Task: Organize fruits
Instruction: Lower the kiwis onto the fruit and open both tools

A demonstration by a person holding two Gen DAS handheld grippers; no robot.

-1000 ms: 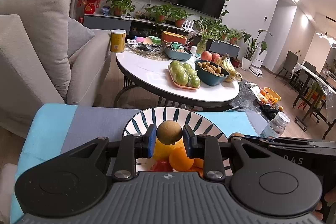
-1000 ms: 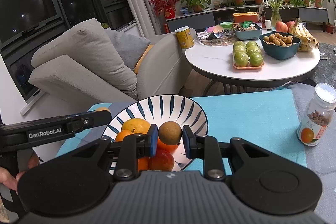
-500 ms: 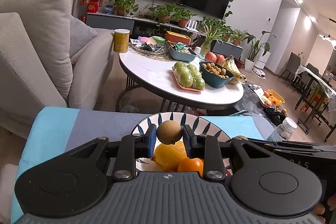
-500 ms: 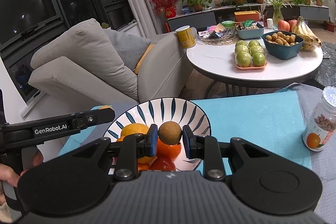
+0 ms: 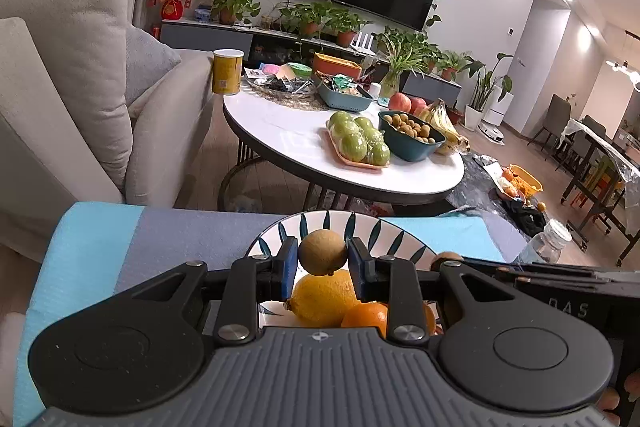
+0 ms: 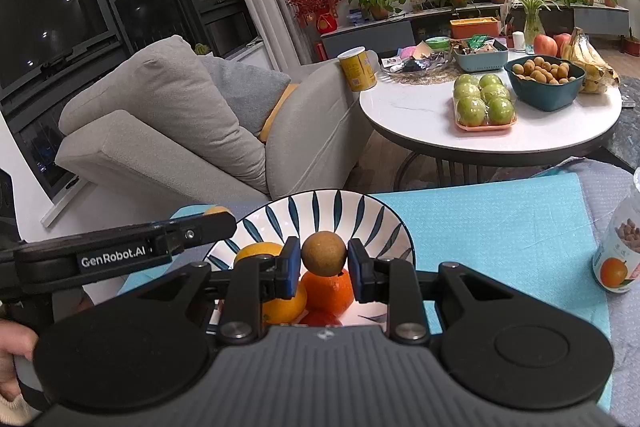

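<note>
In the left wrist view my left gripper (image 5: pixel 322 261) is shut on a round brown fruit (image 5: pixel 322 251), held just above a white bowl with blue leaf stripes (image 5: pixel 360 227). Beneath it lie a yellow citrus (image 5: pixel 324 297) and an orange (image 5: pixel 366 317). My right gripper (image 6: pixel 323 261) is shut on a second brown fruit (image 6: pixel 323 251) over the same bowl (image 6: pixel 340 211), above an orange (image 6: pixel 328 291), a yellow citrus (image 6: pixel 256 251) and a red fruit (image 6: pixel 320 317). The left gripper's black body (image 6: pixel 120 251) reaches in from the left.
The bowl sits on a blue and grey mat (image 6: pixel 500 227). A clear bottle with an orange label (image 6: pixel 618 255) stands at the right. Behind are a grey sofa (image 6: pixel 168 131) and a round white table (image 6: pixel 420 115) with green apples, a teal bowl and bananas.
Both grippers keep their hold on the brown fruits over the bowl. The views drift only slightly, and the bowl sits a little lower in each.
</note>
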